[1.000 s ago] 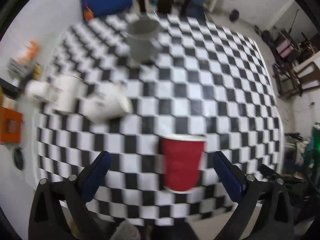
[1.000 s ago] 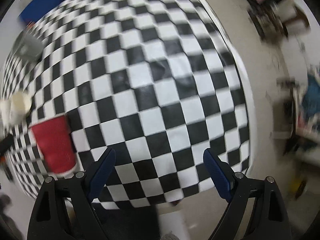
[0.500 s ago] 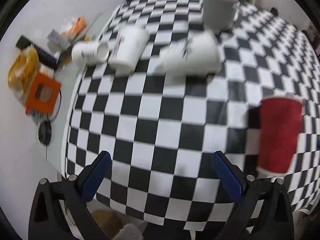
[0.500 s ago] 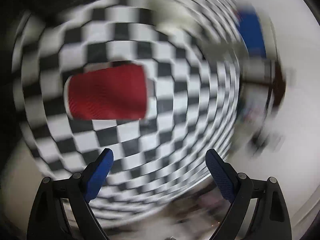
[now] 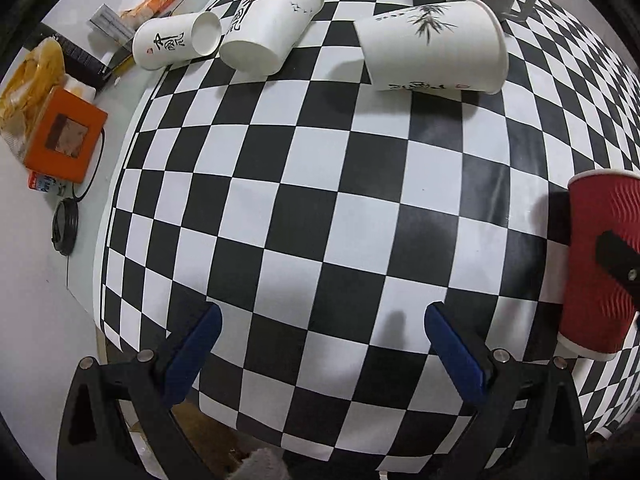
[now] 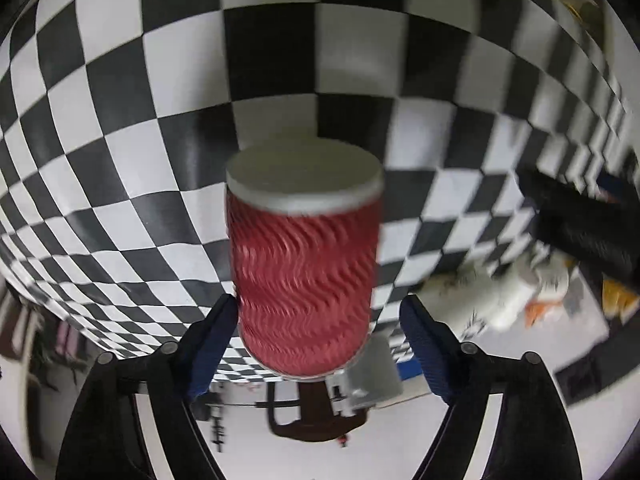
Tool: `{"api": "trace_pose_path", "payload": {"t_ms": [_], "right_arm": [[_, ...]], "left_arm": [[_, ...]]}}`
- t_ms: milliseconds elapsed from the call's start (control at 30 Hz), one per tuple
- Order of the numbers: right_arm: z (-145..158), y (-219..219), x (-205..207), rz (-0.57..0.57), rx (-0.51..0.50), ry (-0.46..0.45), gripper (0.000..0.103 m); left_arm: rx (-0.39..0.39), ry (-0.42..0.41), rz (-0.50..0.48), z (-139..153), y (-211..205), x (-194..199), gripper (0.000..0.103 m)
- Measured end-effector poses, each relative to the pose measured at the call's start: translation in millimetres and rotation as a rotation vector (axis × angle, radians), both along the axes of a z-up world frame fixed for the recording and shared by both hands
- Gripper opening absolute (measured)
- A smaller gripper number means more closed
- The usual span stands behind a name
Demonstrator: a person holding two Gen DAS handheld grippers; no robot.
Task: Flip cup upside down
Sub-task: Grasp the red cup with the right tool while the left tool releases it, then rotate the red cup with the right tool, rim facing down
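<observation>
small white cup (image 5: 172, 42): black Chinese characters, red seal | others: illegible

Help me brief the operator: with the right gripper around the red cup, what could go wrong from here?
1. The right gripper is open and off-centre: one finger seems to touch the red cup, while the other stands clear. Closing could nudge or tip the cup before both pads bear on it.
2. The cup looks like thin ribbed paper, so a hard squeeze may crush it, and a light one may let it slip during the flip.
</observation>
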State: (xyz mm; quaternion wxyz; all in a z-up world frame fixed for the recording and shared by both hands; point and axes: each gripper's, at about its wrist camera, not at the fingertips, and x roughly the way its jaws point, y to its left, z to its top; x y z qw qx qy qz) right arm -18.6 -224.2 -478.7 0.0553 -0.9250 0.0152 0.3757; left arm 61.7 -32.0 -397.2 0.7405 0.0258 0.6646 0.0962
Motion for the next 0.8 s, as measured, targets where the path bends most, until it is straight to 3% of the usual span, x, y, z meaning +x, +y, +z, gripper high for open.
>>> {"api": "trace_pose_path", "payload": {"t_ms": [167, 400, 500, 567, 800], "right_arm": [[-1, -1, 0, -0.013, 0.011, 0.007, 0.076], [17, 22, 12, -0.284, 0.102, 0.008, 0.075], [29, 37, 29, -0.473, 0.153, 0.007, 0.075], [39, 48, 47, -0.661, 0.189, 0.016, 0.075], [66, 74, 135, -1.446, 0.336, 0.081, 0.075]], "left_arm": [[0.011, -0.005, -0.011, 2, 5, 5, 0.103], [0.028, -0.022, -0.023, 12, 15, 9, 0.103], [0.032, -0.027, -0.018, 16, 20, 10, 0.103], [0.032, -0.032, -0.018, 20, 23, 11, 0.103], [0.018, -0.053, -0.049, 29, 15, 18, 0.103]]}}
